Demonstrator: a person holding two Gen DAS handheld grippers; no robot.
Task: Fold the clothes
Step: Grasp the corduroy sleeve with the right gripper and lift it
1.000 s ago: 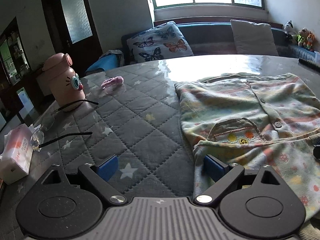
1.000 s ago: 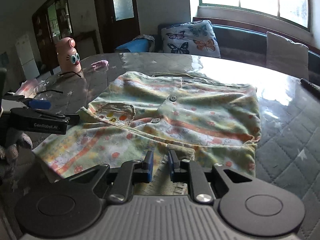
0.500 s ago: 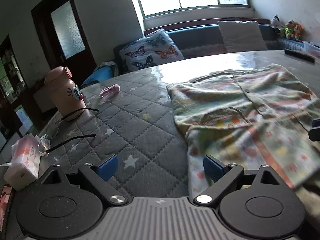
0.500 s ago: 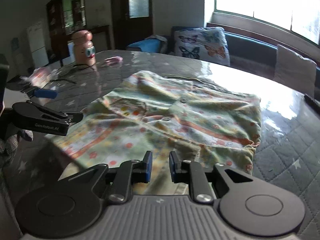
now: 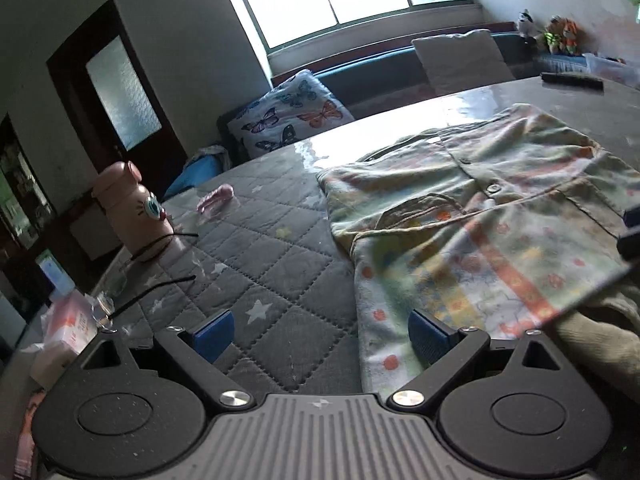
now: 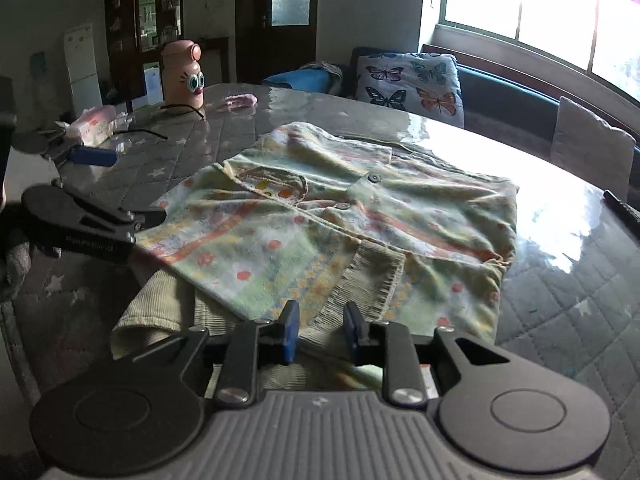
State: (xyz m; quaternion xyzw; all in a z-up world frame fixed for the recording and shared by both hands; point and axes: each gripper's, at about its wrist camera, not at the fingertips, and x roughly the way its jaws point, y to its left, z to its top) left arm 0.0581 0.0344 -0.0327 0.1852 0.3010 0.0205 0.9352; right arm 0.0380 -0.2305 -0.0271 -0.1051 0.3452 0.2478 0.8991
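Round table with a quilted, star-printed cover

The table (image 5: 280, 264) carries a patterned shirt (image 5: 480, 216); left of the shirt stand a pink bottle (image 5: 132, 208), glasses (image 5: 152, 280) and a tissue pack (image 5: 64, 328); a remote (image 5: 572, 80) lies beyond it.

We can make out only one piece of lettering: pale print along the side of the left gripper (image 6: 116, 196), near the patterned shirt's (image 6: 340, 220) left edge. It is too blurred to spell out. The tissue pack (image 6: 96, 126) beyond it carries red marks we cannot read.
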